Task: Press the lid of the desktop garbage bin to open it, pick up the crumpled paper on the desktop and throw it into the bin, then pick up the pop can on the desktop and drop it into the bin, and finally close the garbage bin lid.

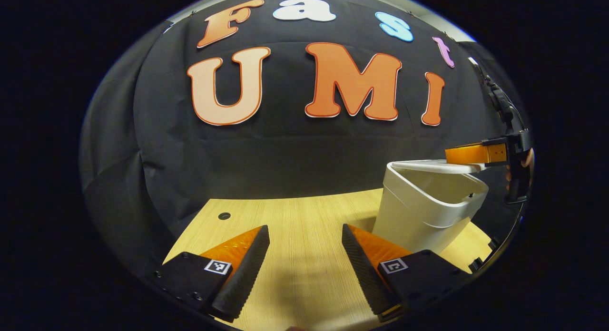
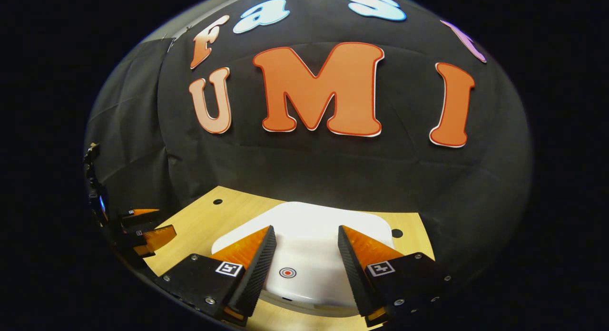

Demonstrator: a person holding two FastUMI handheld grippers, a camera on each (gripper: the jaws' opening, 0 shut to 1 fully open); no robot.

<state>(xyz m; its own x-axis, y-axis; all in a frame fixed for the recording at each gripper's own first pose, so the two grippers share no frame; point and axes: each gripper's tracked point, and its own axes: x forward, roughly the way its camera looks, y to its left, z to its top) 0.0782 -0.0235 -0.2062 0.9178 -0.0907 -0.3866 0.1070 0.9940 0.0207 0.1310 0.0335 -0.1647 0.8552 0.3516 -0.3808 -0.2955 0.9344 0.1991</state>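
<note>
Hovering my right gripper (image 2: 304,236), fingers apart, over the closed lid (image 2: 309,226) of the white desktop garbage bin (image 1: 428,207); whether it touches, I cannot tell. My left gripper (image 1: 304,236) gapes empty above the wooden desktop (image 1: 295,217), left of the bin.

one white bin (image 1: 428,202) with one lid (image 2: 309,245), one wooden table (image 1: 295,226), two grippers (image 1: 304,264) (image 2: 304,264).

Left gripper (image 1: 304,233) gapes over the table (image 1: 295,264); right gripper (image 1: 476,154) touches the bin (image 1: 423,212) lid (image 1: 435,166).
</note>
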